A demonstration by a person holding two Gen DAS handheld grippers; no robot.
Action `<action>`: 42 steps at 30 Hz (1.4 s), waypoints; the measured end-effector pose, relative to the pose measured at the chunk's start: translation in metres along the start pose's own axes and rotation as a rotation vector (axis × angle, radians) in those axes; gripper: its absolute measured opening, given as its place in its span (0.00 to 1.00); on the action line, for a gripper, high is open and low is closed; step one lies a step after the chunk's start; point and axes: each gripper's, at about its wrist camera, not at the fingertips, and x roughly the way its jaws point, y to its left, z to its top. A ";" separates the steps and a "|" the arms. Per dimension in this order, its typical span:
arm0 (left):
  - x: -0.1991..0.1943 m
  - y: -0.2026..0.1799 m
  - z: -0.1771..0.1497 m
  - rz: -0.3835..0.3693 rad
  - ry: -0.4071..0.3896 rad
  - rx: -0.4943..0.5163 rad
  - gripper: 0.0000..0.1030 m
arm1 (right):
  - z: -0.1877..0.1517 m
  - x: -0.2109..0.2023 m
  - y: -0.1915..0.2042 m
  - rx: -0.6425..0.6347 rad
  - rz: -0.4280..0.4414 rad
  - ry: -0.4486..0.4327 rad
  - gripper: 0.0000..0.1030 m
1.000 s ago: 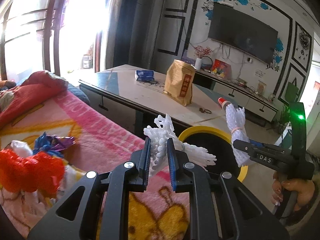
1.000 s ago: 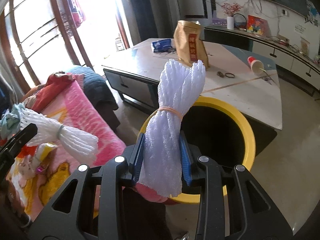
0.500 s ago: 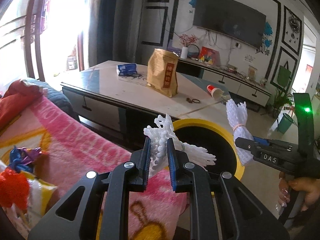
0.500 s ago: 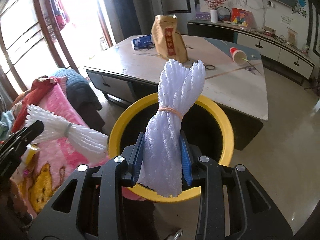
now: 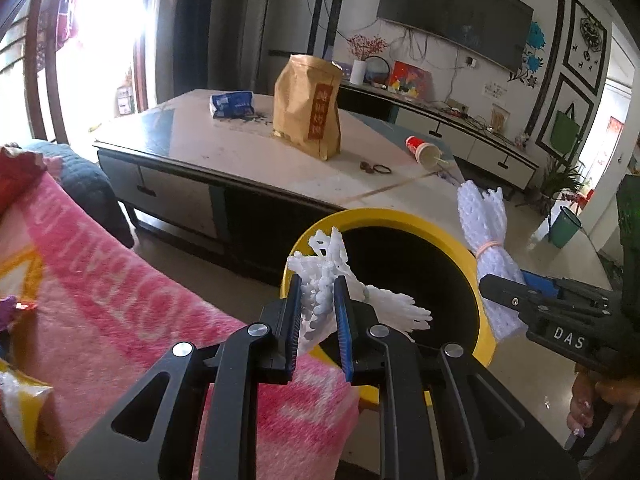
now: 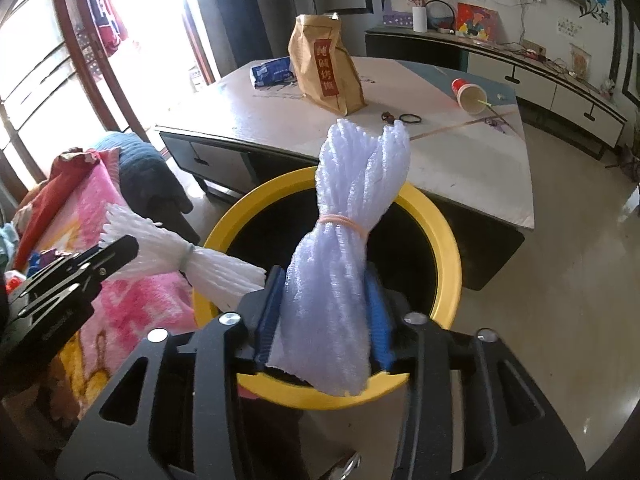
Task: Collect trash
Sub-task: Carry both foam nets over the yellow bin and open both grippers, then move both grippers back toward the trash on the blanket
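Note:
A yellow-rimmed black bin (image 5: 400, 216) (image 6: 444, 232) stands on the floor just ahead of both grippers. My left gripper (image 5: 317, 300) (image 6: 120, 248) holds a white foam net (image 5: 320, 264) (image 6: 212, 268) at the bin's near left rim, its tail reaching over the opening. Its jaws are opening a little, with the net still between the pads. My right gripper (image 6: 326, 300) (image 5: 506, 280) holds a pale lilac foam bundle (image 6: 356, 200) (image 5: 486, 224), tied with a rubber band, upright over the bin's near edge. Its jaws are opening too, and the bundle still fills the gap.
A low coffee table (image 5: 224, 148) behind the bin carries a brown paper bag (image 5: 308, 108), a blue packet (image 5: 232, 104) and a tipped red paper cup (image 5: 424, 152). A pink blanket (image 5: 104, 280) lies left of the bin. A person's hand (image 5: 584, 412) grips the right handle.
Both grippers have come closer to the bin, which now looks larger and sits under the foam pieces. The right jaws stand visibly wider around the bundle.

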 end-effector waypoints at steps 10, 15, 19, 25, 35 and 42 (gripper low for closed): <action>-0.012 0.015 -0.004 -0.045 -0.036 -0.078 0.75 | -0.003 0.003 -0.005 0.025 -0.038 0.002 0.58; -0.040 0.023 -0.005 -0.034 -0.098 -0.105 0.88 | -0.001 -0.009 0.008 -0.007 -0.022 -0.038 0.65; -0.059 0.031 -0.008 -0.013 -0.134 -0.129 0.92 | 0.000 -0.022 0.026 -0.039 0.006 -0.078 0.69; -0.090 0.049 -0.014 0.029 -0.180 -0.177 0.94 | 0.001 -0.040 0.052 -0.087 0.043 -0.141 0.72; -0.138 0.079 -0.025 0.116 -0.253 -0.237 0.94 | -0.008 -0.058 0.092 -0.158 0.144 -0.170 0.72; -0.164 0.100 -0.035 0.176 -0.285 -0.277 0.94 | -0.019 -0.065 0.122 -0.228 0.192 -0.179 0.72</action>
